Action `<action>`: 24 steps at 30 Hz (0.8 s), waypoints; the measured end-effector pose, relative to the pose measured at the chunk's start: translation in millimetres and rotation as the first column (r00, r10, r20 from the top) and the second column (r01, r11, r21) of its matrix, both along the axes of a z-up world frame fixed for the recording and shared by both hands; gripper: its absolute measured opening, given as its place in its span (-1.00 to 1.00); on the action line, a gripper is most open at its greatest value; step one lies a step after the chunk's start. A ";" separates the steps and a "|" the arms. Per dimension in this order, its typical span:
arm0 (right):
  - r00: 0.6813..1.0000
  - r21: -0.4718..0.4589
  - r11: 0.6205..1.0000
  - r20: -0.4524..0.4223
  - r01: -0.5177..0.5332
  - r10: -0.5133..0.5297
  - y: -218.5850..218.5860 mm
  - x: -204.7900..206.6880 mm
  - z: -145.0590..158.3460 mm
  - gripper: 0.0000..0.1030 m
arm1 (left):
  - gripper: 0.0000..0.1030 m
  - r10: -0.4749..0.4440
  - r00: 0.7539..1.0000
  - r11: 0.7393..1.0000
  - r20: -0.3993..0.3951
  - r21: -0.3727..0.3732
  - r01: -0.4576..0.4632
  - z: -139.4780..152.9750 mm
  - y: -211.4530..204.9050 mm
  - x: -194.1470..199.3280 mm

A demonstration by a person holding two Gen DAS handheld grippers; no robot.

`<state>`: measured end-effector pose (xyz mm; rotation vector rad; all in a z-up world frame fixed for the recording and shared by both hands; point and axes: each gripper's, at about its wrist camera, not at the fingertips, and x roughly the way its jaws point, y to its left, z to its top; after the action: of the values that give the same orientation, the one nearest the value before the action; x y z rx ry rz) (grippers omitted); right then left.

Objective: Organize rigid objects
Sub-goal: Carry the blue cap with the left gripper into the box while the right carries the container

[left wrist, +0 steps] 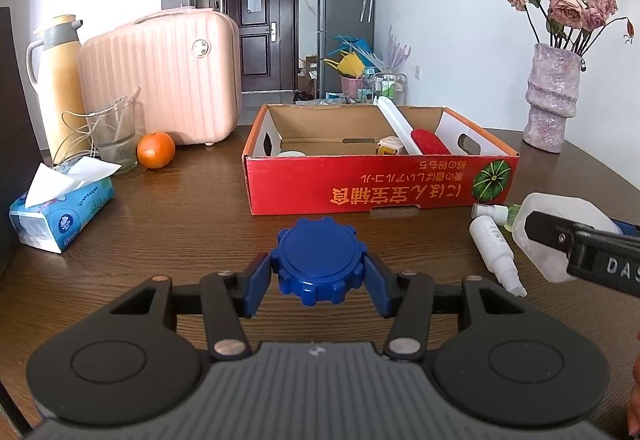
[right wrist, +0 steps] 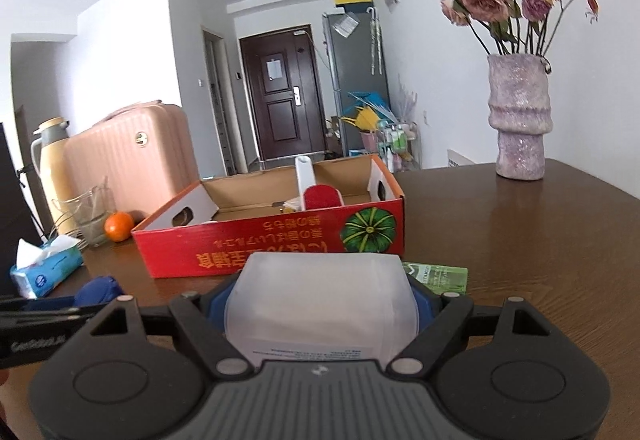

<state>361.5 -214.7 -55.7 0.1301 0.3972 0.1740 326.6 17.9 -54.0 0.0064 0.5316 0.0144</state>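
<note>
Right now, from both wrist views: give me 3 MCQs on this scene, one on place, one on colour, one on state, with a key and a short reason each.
1. Where is the orange?
A. Inside the red cardboard box
B. On the table, left of the red cardboard box, by the glass jug
C. Beside the vase

2. What colour is the ridged cap in the left gripper?
A. Blue
B. Yellow
C. White

3. What is the state of the right gripper?
A. Open over the box
B. Shut on nothing
C. Shut on the translucent white container

Key:
1 B: it sits on the table in front of the pink case.
2 A: the cap is blue, like the gripper pads.
3 C: both pads press on the container's sides.
</note>
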 end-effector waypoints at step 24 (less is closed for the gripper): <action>0.996 -0.078 0.995 0.062 -0.064 0.069 19.0 -19.7 9.0 0.59 | 0.02 0.015 1.000 1.000 0.024 -0.007 -0.015 13.2 -4.2 -8.1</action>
<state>341.8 -195.7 -46.7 0.0367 0.3430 0.2279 318.5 13.7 -40.7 -0.0040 0.5080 0.0276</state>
